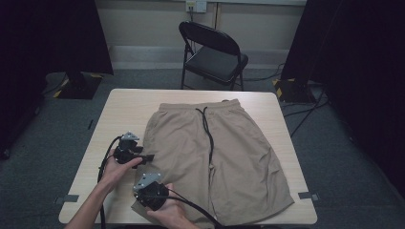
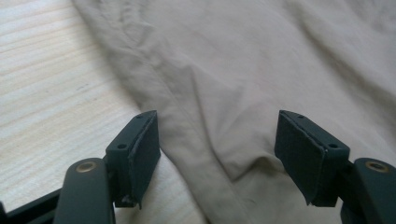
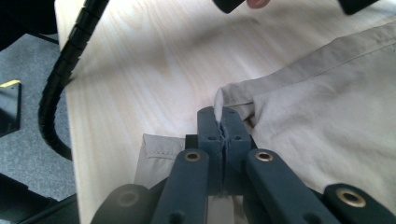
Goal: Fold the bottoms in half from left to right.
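Dim room: grey carpet, black folding chair (image 1: 213, 52) beyond the far edge, dark drapes at both sides. Pale wood table (image 1: 126, 107) carries tan shorts (image 1: 224, 157) spread flat, waistband toward the far edge, legs toward the near edge, black drawstring (image 1: 208, 136) trailing down the middle.

Right gripper (image 1: 152, 190) sits at the near edge, over the hem of the left-side leg. Its jaws are clamped on a pinch of hem cloth (image 3: 223, 103); the fabric peaks up between the pads, and a strip of hem lies folded under the gripper. Grip looks firm, likely to lift or fold that corner.

Left gripper (image 1: 148, 157) rests near the left edge, pointing at the shorts' outer side seam. Jaws stand wide apart; the seam fold (image 2: 196, 140) lies between the pads (image 2: 301, 154), untouched. Likely lined up to take a second hold higher on the same leg, so the two grips can carry the edge across together.

Cables (image 1: 102, 164) trail back toward the person's forearms at the near edge.
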### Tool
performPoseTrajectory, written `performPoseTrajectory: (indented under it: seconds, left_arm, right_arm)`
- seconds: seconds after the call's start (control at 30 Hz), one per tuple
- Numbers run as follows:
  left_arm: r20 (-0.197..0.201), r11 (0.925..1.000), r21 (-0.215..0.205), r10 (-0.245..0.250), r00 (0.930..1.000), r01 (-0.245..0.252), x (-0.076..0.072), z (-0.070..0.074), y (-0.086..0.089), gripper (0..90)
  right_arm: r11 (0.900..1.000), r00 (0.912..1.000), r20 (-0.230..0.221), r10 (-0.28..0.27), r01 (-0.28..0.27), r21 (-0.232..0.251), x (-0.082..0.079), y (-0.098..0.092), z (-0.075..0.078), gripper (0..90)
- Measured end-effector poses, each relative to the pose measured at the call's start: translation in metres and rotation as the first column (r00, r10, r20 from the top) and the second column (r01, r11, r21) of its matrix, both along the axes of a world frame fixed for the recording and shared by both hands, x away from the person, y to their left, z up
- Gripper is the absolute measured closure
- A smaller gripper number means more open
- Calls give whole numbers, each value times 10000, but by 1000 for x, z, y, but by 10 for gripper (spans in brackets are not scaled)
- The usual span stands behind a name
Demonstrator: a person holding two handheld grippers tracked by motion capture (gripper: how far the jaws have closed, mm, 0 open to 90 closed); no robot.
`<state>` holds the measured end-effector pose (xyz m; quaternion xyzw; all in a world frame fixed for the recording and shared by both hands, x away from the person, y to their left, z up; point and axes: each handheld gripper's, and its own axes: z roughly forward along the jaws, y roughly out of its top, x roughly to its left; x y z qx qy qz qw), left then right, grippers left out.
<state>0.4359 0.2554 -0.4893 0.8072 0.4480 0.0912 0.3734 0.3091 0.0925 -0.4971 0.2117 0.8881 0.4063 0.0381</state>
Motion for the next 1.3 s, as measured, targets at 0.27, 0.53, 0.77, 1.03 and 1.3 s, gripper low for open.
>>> performPoseTrajectory:
  seconds: [0.27, 0.53, 0.77, 1.03, 1.3]
  left_arm:
    - [318, 9972, 105, 735, 9968, -739, 22, 10, 13, 236]
    - [409, 9889, -515, 1414, 9891, -1393, 43, 6, 23, 251]
    - [363, 9827, -833, 1686, 9850, -1651, 63, 5, 23, 312]
    - [816, 9940, -291, 1078, 9908, -1058, 96, 11, -7, 319]
    - [802, 9870, -105, 1609, 9837, -1605, 115, 7, -17, 405]
  right_arm:
    - [9996, 9995, -120, 287, -288, -42, -9, -4, 1, 894]
    - [9982, 9977, -321, 598, -597, 41, -19, -4, 2, 894]
    - [9948, 9948, -90, 1011, -1010, 116, -27, -1, 7, 894]
    - [9941, 9940, -165, 1082, -1080, 90, -26, -3, 4, 894]
    - [9947, 9948, -220, 991, -984, 300, -24, -9, 0, 893]
